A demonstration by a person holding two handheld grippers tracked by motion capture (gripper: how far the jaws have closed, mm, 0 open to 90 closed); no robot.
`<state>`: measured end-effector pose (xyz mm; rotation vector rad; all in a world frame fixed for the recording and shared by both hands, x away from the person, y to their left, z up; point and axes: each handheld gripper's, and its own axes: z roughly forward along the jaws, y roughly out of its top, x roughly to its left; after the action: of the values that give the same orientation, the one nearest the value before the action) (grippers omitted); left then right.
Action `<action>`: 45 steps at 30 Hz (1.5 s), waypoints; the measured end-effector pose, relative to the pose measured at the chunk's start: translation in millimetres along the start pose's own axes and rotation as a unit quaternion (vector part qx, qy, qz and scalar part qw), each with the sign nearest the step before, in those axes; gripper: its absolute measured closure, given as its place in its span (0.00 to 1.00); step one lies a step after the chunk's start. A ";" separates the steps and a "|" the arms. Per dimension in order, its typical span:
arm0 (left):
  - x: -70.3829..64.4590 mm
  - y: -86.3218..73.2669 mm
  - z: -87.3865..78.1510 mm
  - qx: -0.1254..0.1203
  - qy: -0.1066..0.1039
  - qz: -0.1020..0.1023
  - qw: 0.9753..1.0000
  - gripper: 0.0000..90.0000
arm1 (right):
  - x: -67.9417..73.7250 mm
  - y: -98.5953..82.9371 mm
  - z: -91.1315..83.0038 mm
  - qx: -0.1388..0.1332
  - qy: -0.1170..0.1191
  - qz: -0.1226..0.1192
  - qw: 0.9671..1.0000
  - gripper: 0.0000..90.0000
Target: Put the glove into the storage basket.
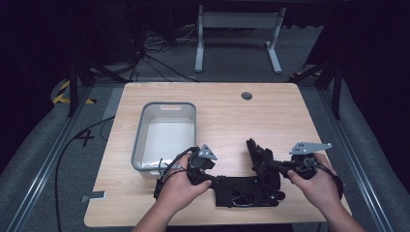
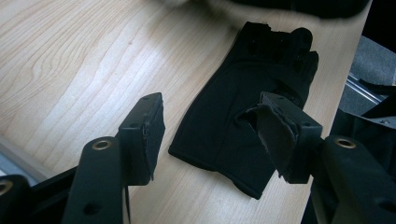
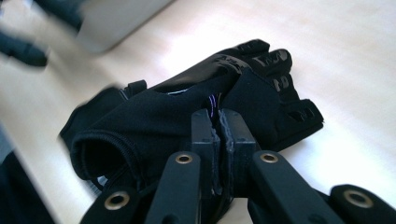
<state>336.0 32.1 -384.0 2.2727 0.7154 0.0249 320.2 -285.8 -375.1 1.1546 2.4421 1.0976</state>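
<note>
Two black fingerless gloves lie near the front edge of the wooden table (image 1: 270, 121). One glove (image 1: 241, 192) lies flat, and my left gripper (image 1: 217, 181) stands open over its cuff end. In the left gripper view that flat glove (image 2: 243, 70) stretches away between the spread jaws of the left gripper (image 2: 215, 121). The other glove (image 1: 258, 154) is bunched up to the right, with my right gripper (image 1: 270, 166) shut on it. The right gripper view has the right gripper (image 3: 219, 126) pinching a fold of that glove (image 3: 154, 112), whose cuff opening faces left.
A grey plastic bin (image 1: 167, 105) stands on the left half of the table, just behind my left hand; its blurred wall (image 3: 116, 18) appears in the right gripper view. A round cable hole (image 1: 246, 95) sits near the far edge. A white desk frame (image 1: 237, 21) stands beyond the table.
</note>
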 end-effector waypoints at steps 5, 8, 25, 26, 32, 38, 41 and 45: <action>-0.7 1.1 0.6 0.000 -0.002 0.004 1.000 0.47 | 19.4 -14.2 14.3 0.034 0.018 -0.003 0.999 0.94; 0.0 0.9 1.3 -0.001 -0.002 0.002 1.000 0.47 | 23.1 -18.9 19.8 0.043 0.025 0.002 0.999 0.93; 0.1 -2.4 2.2 0.005 0.002 -0.003 1.000 0.48 | 26.4 -21.8 31.2 0.049 0.055 -0.010 0.997 0.69; -0.1 -2.2 2.4 0.005 0.001 -0.003 1.000 0.48 | 26.4 -21.8 31.2 0.049 0.055 -0.010 0.997 0.69; -3.0 -0.9 2.4 0.001 0.001 0.002 1.000 0.48 | 13.8 -5.1 23.5 0.018 0.048 -0.010 0.999 0.68; -6.7 -1.0 2.6 0.001 -0.004 0.004 1.000 0.48 | 1.3 6.7 24.7 0.013 0.044 -0.011 0.999 0.69; -8.3 -1.5 2.8 0.001 -0.005 0.004 1.000 0.48 | -5.5 14.9 28.3 0.013 0.042 -0.010 0.999 0.69; -10.2 -3.7 1.3 0.003 -0.004 0.003 1.000 0.48 | -11.8 28.5 38.5 0.021 0.035 -0.023 0.999 0.71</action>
<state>325.8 28.3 -385.5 2.2790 0.7050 0.0167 362.9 -262.3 -382.8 1.0830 2.5425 1.0973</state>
